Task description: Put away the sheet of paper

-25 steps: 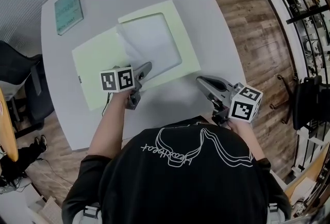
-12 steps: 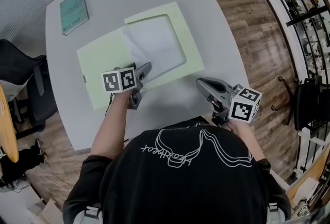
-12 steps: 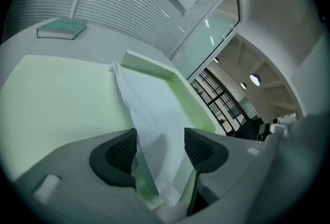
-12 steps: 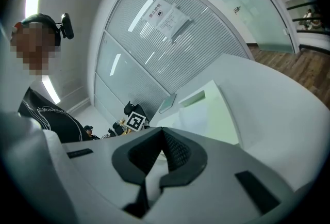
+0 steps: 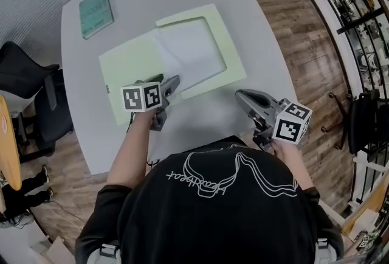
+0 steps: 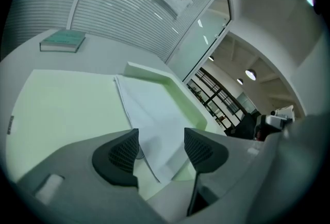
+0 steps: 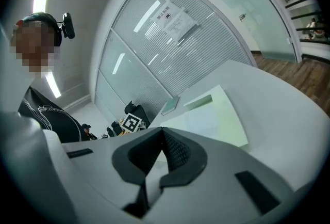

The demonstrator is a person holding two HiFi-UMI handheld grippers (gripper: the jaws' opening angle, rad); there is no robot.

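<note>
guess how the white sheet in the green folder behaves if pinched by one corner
Probably floppy: the sheet of paper looks thin and lies flat in the open green folder, so it would likely droop from a corner pinch. Likely very light. Pushed, it may slide on the folder's smooth-looking face.

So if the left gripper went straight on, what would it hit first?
Probably the near corner of the white sheet in the open green folder; the left gripper, jaws just opened, frames it untouched.
</note>
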